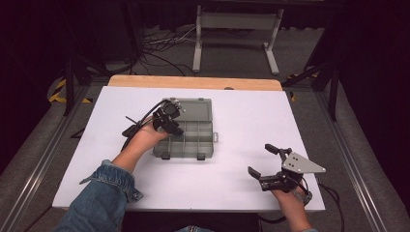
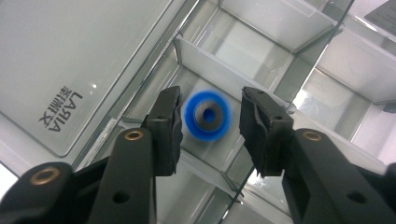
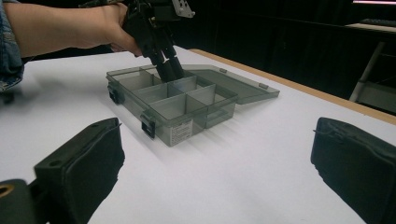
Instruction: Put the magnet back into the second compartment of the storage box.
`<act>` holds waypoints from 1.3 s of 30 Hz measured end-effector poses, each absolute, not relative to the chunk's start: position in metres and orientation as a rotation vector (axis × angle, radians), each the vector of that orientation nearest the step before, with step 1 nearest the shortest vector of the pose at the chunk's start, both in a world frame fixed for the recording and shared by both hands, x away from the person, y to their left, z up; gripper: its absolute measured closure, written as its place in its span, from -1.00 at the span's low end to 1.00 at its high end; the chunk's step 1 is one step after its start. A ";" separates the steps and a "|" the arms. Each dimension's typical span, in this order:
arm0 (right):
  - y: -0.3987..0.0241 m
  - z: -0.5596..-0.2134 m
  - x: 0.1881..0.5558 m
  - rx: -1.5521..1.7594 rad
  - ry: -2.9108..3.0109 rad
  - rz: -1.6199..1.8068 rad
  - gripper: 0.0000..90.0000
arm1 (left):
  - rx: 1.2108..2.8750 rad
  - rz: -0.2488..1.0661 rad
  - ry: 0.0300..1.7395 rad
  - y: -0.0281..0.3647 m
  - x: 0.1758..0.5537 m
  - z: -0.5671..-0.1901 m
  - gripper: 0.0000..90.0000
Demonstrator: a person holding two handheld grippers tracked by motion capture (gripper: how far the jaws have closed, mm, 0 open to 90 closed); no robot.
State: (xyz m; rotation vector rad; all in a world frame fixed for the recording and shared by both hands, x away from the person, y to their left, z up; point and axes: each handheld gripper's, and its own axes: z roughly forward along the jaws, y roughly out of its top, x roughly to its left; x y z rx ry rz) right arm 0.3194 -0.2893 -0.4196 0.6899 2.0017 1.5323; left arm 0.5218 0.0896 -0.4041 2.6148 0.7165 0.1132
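Observation:
A grey clear compartment box (image 1: pixel 193 140) lies open on the white table, its lid (image 1: pixel 196 106) flat behind it. My left gripper (image 1: pixel 171 126) points down into a back left compartment. In the left gripper view a blurred blue ring with a dark centre (image 2: pixel 208 115) sits between the jaws of that gripper (image 2: pixel 211 112), with a small gap to each pad, above the compartment floor. The box (image 3: pixel 187 112) and the left gripper (image 3: pixel 168 70) also show in the right gripper view. My right gripper (image 1: pixel 261 159) rests near the front right, wide open with nothing in it (image 3: pixel 217 154).
The white tabletop (image 1: pixel 241 121) has a wooden strip (image 1: pixel 193 82) along its far edge. A white stand (image 1: pixel 237 29) and cables (image 1: pixel 159 48) lie on the floor beyond. The lid carries printed lettering (image 2: pixel 60 112). The other compartments (image 3: pixel 175 105) look bare.

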 end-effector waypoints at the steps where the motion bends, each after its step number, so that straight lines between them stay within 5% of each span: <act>1: -0.289 -0.420 0.319 0.690 2.002 1.532 -0.93 | 2.615 0.113 0.716 0.090 0.522 -0.404 0.26; 22: -0.290 -0.419 0.320 0.705 1.994 1.530 -0.93 | 2.377 0.216 0.587 0.111 0.468 -0.351 -0.65; 39: -0.291 -0.418 0.320 0.704 1.991 1.526 -0.93 | 2.101 0.300 0.532 0.152 0.409 -0.336 -0.94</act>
